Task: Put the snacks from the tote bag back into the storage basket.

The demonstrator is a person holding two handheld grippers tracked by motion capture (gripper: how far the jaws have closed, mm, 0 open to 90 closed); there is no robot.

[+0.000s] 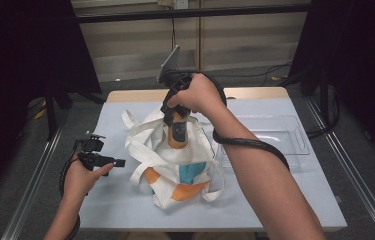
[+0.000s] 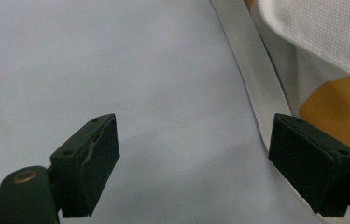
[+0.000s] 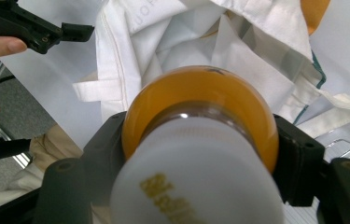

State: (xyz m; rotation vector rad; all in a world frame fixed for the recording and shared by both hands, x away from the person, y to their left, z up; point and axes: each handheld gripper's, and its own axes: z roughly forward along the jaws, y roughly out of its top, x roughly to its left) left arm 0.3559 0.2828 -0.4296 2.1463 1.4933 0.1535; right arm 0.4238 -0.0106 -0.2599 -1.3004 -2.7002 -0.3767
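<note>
Gripping an orange bottle (image 3: 200,112) over the white tote bag (image 1: 175,165): right hand-held gripper (image 1: 177,120), white cap visible in its own view. Resting released beside the bag's strap (image 2: 256,88) on the counter (image 2: 93,60): left hand-held gripper (image 2: 193,158).

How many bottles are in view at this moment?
1. An orange bottle with a white cap is clamped in the right claw, held over the white tote bag at the table's middle. Others may be hidden inside the crumpled bag.
</note>
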